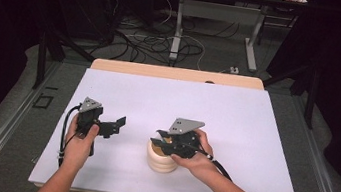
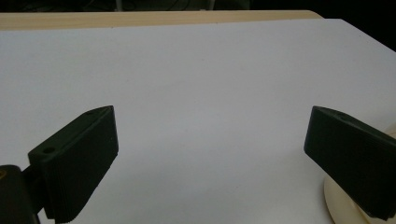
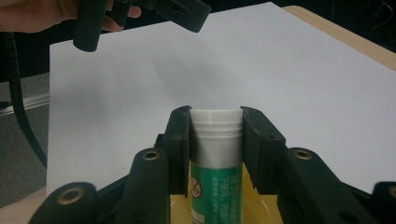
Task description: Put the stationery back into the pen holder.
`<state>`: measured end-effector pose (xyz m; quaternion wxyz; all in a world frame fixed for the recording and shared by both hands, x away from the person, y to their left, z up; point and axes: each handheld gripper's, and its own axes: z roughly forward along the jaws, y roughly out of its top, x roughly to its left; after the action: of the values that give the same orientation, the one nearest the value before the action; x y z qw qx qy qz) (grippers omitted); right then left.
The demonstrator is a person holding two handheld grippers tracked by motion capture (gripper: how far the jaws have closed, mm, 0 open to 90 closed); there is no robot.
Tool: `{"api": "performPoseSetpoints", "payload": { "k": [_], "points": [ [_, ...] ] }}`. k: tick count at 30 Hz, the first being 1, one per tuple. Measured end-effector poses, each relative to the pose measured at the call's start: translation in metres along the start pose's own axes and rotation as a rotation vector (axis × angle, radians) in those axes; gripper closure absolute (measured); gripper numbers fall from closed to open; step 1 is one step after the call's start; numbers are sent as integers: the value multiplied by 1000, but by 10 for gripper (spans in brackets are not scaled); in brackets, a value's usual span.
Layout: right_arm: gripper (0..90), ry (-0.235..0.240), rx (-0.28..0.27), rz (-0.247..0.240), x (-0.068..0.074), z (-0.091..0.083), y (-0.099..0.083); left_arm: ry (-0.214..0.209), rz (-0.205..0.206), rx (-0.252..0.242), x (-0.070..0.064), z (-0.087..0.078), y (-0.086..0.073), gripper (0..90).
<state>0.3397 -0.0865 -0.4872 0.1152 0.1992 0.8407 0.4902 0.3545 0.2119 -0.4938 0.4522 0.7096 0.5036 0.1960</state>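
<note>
- Tube (image 3: 215, 154) with green label stands clamped between right gripper (image 3: 216, 140) jaws, above cream holder (image 1: 162, 159)
- Left gripper (image 2: 210, 154) gapes wide, empty, at its nine o'clock

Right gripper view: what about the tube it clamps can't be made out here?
- Tube: lower end cut off by the bottom edge; label print too small to read.
- Sides hidden behind the right gripper jaws.
- High view: the gripper and hand cover it above the cream holder.
</note>
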Motion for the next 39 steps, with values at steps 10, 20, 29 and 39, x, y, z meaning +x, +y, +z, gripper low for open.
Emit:
{"api": "performPoseSetpoints", "payload": {
  "k": [10, 20, 29, 39],
  "points": [
    [637, 12, 41, -6, 0, 2, -4, -2, -9, -4, -1, 0, 0, 31],
    [426, 11, 4, 3, 0, -5, 1, -2, 0, -3, -1, -1, 0, 31],
    [349, -17, 24, 39, -4, -18, 5, -3, 1, -11, -1, -2, 1, 31],
    [224, -94, 12, 123, -18, -44, 7, -3, -7, -16, -1, -3, 1, 31]
  ]
}}
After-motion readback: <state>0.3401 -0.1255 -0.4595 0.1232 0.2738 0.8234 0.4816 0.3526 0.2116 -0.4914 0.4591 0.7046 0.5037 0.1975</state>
